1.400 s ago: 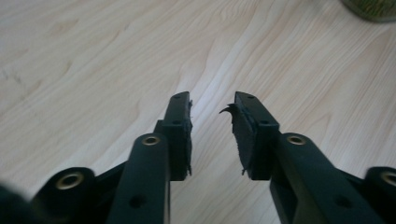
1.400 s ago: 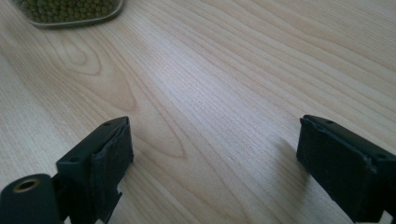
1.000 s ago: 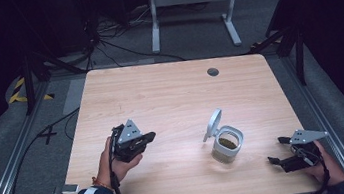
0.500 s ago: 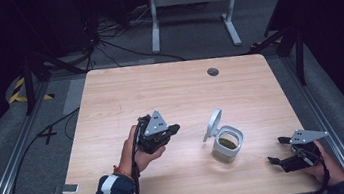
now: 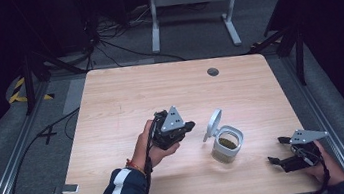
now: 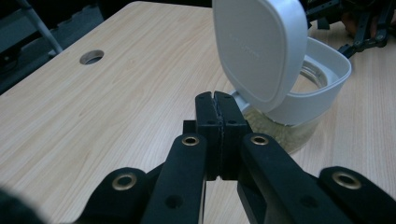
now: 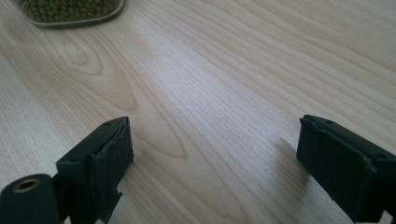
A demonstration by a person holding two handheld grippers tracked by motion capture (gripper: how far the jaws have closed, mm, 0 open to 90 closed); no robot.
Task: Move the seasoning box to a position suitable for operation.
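My left gripper (image 5: 190, 125) hangs over the table (image 5: 110, 105) with its jaws pressed together on nothing, pointing at the raised white lid (image 6: 259, 49) of the jar (image 5: 226, 143) just beside it. The jar stands near the table's front, green beans (image 7: 70, 9) inside. My right gripper (image 5: 274, 150) rests near the right front corner, jaws wide apart.

- Jar (image 7: 70, 11): cut by top edge, right gripper view; only base visible.
- Lid (image 6: 259, 46): top cropped, left gripper view; embossed lettering unreadable.
- Small flat object (image 5: 66, 189), lower left of high view: too small to identify.
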